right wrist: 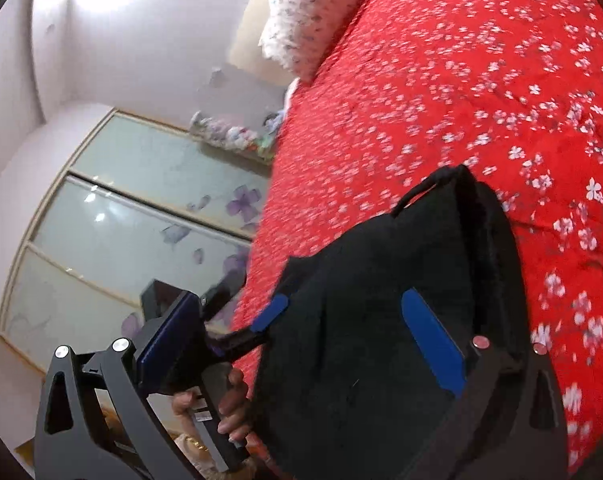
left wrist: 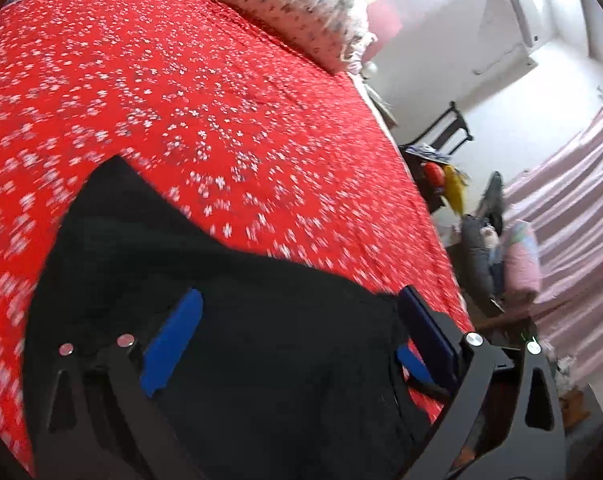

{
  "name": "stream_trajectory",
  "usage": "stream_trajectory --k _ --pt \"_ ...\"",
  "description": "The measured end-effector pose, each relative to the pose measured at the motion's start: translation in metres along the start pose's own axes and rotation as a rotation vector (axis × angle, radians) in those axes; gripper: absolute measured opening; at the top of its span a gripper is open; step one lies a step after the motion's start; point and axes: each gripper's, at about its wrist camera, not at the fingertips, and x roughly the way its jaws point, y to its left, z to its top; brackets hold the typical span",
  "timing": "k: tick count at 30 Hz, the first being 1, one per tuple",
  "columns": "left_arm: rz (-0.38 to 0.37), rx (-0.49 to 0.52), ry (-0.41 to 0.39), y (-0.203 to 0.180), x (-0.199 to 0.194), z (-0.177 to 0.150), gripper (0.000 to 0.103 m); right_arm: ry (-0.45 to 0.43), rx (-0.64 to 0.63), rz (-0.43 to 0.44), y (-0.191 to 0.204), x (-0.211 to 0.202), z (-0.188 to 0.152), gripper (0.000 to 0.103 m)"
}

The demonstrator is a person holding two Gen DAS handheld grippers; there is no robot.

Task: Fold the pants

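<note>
Black pants (left wrist: 221, 300) bunched on the red flowered bedspread (left wrist: 181, 100), at the bed's near edge, close to one side edge. Folded into a thick, layered heap, waistband loop (right wrist: 421, 192) poking up toward the far end in the right wrist view.

Left hand-held gripper (left wrist: 297, 312): spread wide, blue pads (left wrist: 173, 332) well apart, black cloth lying between and under them; nothing clamped. Right-side finger at the pants' edge, red bedspread showing just beyond it.

Right hand-held gripper (right wrist: 309, 320): likewise released, fingers far apart. One blue pad (right wrist: 433, 336) over the black heap, the other finger (right wrist: 165, 328) out past the bed's side edge. Between them, seen in the right wrist view, the tip of the left hand-held gripper touching the pants' edge, with the person's hand (right wrist: 225, 408) wrapped around its handle below the bed's edge.

White patterned pillow (left wrist: 297, 12) at the bed's far end. Beyond one side edge, a wardrobe with flowered sliding panels (right wrist: 121, 220); beyond the other, a pink striped curtain (left wrist: 573, 208) and a pile of clothing (left wrist: 497, 248). Strong motion blur over the bedspread's nearer flowers.
</note>
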Motion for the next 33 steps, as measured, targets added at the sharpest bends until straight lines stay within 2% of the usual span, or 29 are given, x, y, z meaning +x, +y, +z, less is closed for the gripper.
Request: stream_trajectory --k 2,5,7,8,9,10,14,16,19,21,22,23,25,28,31,33 --pt "-0.034 0.032 -0.011 -0.001 -0.028 -0.013 0.101 0.058 -0.036 0.060 0.012 -0.008 -0.004 0.102" --pt "-0.046 0.076 -0.006 0.000 -0.053 -0.039 0.101 0.152 -0.143 0.055 0.037 -0.020 -0.021 0.102" --pt "-0.043 0.068 0.011 0.008 -0.054 -0.055 0.101 0.212 -0.227 -0.024 0.049 -0.024 -0.036 0.102" --pt "-0.017 0.054 0.018 0.016 -0.050 -0.064 0.101 0.256 -0.246 -0.107 0.048 -0.021 -0.044 0.102" --pt "-0.015 0.073 -0.003 0.021 -0.050 -0.071 0.101 0.296 -0.234 -0.184 0.040 -0.014 -0.049 0.102" --pt "-0.002 0.126 -0.049 0.020 -0.052 -0.078 0.101 0.321 -0.212 -0.211 0.031 -0.008 -0.052 0.102" --pt "0.117 0.286 -0.102 0.006 -0.040 -0.096 0.101 0.289 -0.194 -0.150 0.024 -0.013 -0.050 0.102" --pt "0.137 0.335 -0.131 0.000 -0.042 -0.102 0.101 0.258 -0.210 -0.118 0.030 -0.021 -0.046 0.102" --pt "0.078 0.292 -0.221 0.007 -0.068 -0.100 0.101 0.091 -0.230 -0.104 0.034 -0.048 -0.033 0.102" --pt "0.093 0.251 -0.282 0.017 -0.082 -0.096 0.101 0.022 -0.204 -0.180 0.023 -0.056 -0.025 0.100" --pt "0.101 0.218 -0.298 0.025 -0.087 -0.093 0.101 0.020 -0.184 -0.218 0.016 -0.056 -0.023 0.091" --pt "0.099 0.183 -0.304 0.032 -0.090 -0.091 0.101 0.042 -0.146 -0.249 0.006 -0.050 -0.020 0.089" --pt "0.069 0.073 -0.306 0.052 -0.096 -0.088 0.101 0.091 -0.105 -0.282 -0.006 -0.036 -0.020 0.085" --pt "0.033 -0.071 -0.286 0.079 -0.097 -0.084 0.101 0.084 -0.127 -0.318 -0.003 -0.028 -0.023 0.085" --pt "0.027 -0.128 -0.288 0.090 -0.099 -0.080 0.101 0.034 -0.103 -0.343 -0.006 -0.031 -0.021 0.085" --pt "0.042 -0.129 -0.292 0.092 -0.102 -0.083 0.101 0.038 -0.105 -0.383 -0.007 -0.030 -0.020 0.085"
